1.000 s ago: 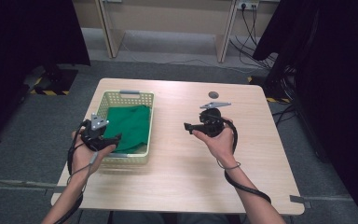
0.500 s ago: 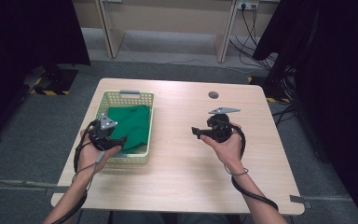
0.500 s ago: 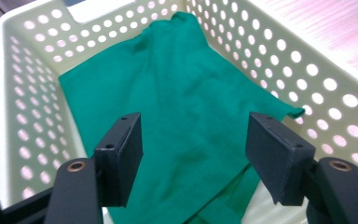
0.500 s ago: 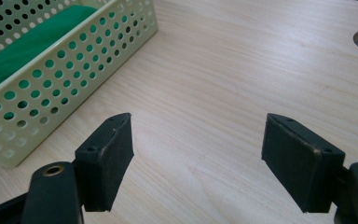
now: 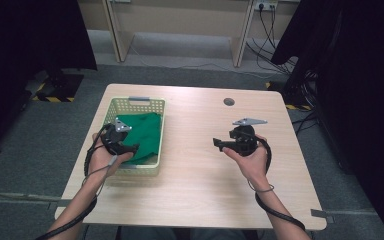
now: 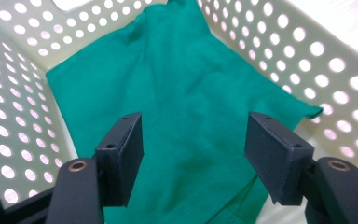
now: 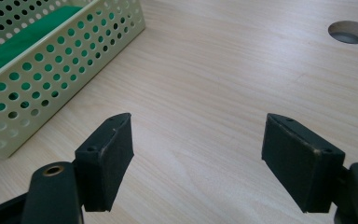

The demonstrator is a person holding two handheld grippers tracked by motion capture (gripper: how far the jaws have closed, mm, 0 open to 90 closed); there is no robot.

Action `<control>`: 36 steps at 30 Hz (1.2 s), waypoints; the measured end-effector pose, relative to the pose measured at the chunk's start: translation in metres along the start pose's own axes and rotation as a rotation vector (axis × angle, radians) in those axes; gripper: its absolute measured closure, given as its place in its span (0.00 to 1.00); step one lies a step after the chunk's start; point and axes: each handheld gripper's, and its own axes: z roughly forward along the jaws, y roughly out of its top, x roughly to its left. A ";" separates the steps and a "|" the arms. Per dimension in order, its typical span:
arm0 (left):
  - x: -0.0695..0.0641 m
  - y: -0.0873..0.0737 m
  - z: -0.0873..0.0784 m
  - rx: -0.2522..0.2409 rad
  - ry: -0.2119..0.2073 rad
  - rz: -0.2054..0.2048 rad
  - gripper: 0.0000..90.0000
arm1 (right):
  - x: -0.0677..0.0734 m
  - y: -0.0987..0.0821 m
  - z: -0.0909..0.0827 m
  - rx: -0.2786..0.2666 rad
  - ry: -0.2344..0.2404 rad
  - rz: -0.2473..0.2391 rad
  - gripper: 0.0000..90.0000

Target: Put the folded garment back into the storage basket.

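**Left gripper poised over the green cloth in the basket**

High view: a pale perforated basket (image 5: 157,112) stands on the left half of the wooden table (image 5: 195,195), and a green cloth (image 5: 147,131) lies bunched inside it. The left gripper (image 5: 130,148) is held over the near end of the basket, its tip above the cloth. The right gripper (image 5: 219,144) is well apart, over bare tabletop right of the basket, pointing toward it. The step in hand looks like the approach to pick up the cloth; nothing is lifted yet.

Left gripper view: the left gripper (image 6: 193,154) looks straight down into the basket (image 6: 23,79). Its jaws stand spread, somewhat short of full width, having closed a little just now. The cloth (image 6: 186,93) lies beneath and between them, covering most of the basket floor, one corner running up against the side wall. The pads do not press the fabric, so nothing is held. The next move, as I judge it, calls for lowering until the pads straddle a fold, then closing on it, keeping clear of the basket walls.

Right gripper view: the right gripper (image 7: 196,149) has its jaws wide apart with only bare table (image 7: 223,70) between them. The basket (image 7: 60,79) sits to the side, with green cloth (image 7: 23,35) visible inside; a round hole (image 7: 350,31) in the tabletop lies farther off.
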 end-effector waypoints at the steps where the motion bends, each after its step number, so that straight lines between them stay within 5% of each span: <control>1: 0.000 0.000 0.002 0.011 -0.001 0.004 0.41 | -0.001 -0.001 -0.001 -0.001 -0.001 0.000 0.28; 16: 0.001 0.012 0.029 0.142 -0.015 0.035 0.41 | -0.010 -0.006 -0.008 -0.008 -0.008 0.019 0.28; 28: -0.003 0.019 0.025 0.114 -0.020 0.042 0.40 | -0.010 -0.004 -0.013 -0.020 -0.010 0.020 0.28; 36: -0.002 0.010 0.006 0.016 -0.012 0.010 0.38 | -0.021 -0.012 -0.026 -0.037 -0.026 0.018 0.28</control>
